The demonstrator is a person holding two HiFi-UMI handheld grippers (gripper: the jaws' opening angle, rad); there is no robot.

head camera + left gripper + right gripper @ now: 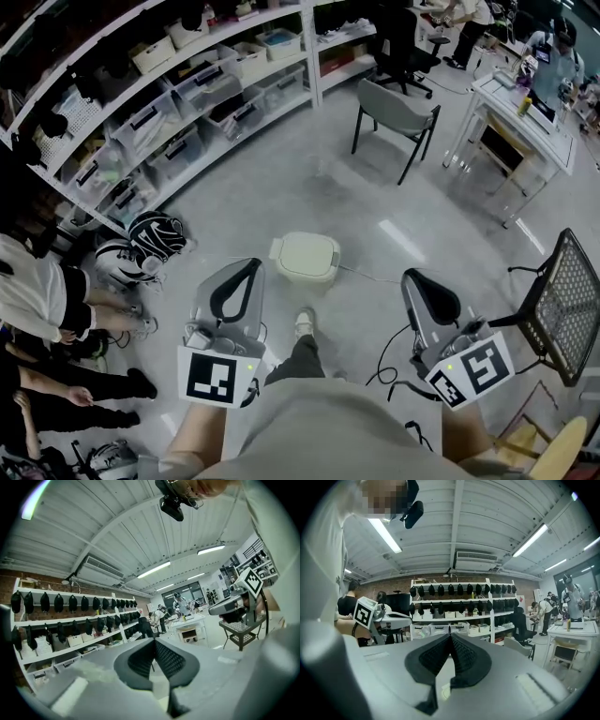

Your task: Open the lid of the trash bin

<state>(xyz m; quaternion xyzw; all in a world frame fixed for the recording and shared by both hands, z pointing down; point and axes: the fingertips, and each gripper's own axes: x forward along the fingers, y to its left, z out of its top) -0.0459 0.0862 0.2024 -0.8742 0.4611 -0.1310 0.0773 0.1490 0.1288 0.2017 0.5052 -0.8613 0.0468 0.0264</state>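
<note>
A pale cream trash bin stands on the grey floor with its lid down, just ahead of my foot. My left gripper hangs left of the bin and above floor level, jaws shut and empty. The right gripper is held well to the right of the bin, also shut on nothing. In the left gripper view the left gripper points level across the room, and its tips meet. The right gripper in the right gripper view faces the shelves, tips together. The bin shows in neither gripper view.
Long shelves with storage boxes run along the left. A grey chair stands beyond the bin and a white table at far right. A black mesh chair is close on the right. Bags and seated people are at left. A cable trails from the bin.
</note>
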